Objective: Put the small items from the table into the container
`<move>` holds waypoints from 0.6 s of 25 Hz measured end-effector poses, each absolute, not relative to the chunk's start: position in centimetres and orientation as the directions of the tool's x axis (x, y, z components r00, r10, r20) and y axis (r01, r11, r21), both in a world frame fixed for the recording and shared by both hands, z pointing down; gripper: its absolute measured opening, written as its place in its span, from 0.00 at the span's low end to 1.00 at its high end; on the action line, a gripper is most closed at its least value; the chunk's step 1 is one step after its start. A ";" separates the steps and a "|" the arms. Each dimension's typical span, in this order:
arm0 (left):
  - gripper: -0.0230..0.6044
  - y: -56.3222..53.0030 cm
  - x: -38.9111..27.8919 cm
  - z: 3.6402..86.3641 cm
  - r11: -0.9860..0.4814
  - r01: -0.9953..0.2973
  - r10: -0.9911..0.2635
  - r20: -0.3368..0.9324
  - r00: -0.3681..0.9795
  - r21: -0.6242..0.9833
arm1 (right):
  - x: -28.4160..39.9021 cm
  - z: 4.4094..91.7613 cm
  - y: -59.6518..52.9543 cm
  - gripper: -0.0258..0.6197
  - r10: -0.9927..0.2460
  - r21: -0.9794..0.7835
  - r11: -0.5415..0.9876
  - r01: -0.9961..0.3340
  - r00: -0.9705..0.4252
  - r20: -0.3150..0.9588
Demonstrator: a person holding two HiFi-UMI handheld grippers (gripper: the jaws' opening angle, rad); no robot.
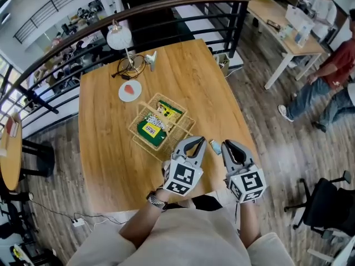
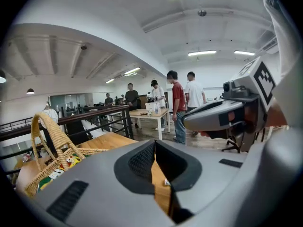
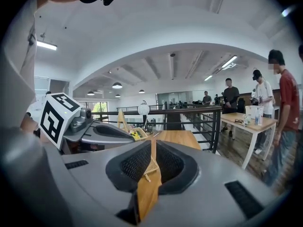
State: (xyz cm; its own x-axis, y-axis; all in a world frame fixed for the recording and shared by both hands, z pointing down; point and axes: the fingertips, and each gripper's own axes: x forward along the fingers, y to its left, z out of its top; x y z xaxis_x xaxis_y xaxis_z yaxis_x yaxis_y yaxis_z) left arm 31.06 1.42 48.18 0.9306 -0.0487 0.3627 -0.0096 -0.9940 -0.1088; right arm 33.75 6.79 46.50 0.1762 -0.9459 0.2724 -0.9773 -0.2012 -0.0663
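Note:
A wicker basket (image 1: 161, 125) with green and yellow packets in it stands in the middle of the wooden table (image 1: 105, 148). A small pale bottle-like item (image 1: 215, 147) lies on the table near the front edge, between my two grippers. My left gripper (image 1: 195, 142) is just left of it, shut with nothing held. My right gripper (image 1: 228, 146) is just right of it, also shut and empty. In the left gripper view the shut jaws (image 2: 154, 143) point past the basket (image 2: 52, 145). In the right gripper view the jaws (image 3: 152, 143) are closed, with the basket (image 3: 135, 134) beyond.
At the table's far end are a white plate with a red item (image 1: 130, 91), a white lamp (image 1: 119, 37) and a dark cable loop (image 1: 130, 66). A black railing (image 1: 183, 7) runs behind the table. People stand and sit by a desk (image 1: 288, 35) at right. An office chair (image 1: 327, 204) is near right.

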 end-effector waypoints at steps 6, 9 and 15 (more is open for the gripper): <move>0.05 1.1 32.0 51.1 -0.995 -0.039 -0.073 0.404 0.912 -0.090 | 35.4 51.3 6.7 0.07 -0.923 -0.077 -0.180 -0.981 0.141 0.357; 0.05 0.8 32.3 53.1 -0.993 -0.059 -0.096 0.443 0.892 -0.098 | 35.8 53.4 6.7 0.10 -0.914 -0.098 -0.163 -0.982 0.113 0.390; 0.05 0.0 32.6 57.2 -0.993 -0.097 -0.118 0.489 0.864 -0.069 | 36.4 57.4 6.0 0.15 -0.891 -0.125 -0.130 -0.984 0.060 0.451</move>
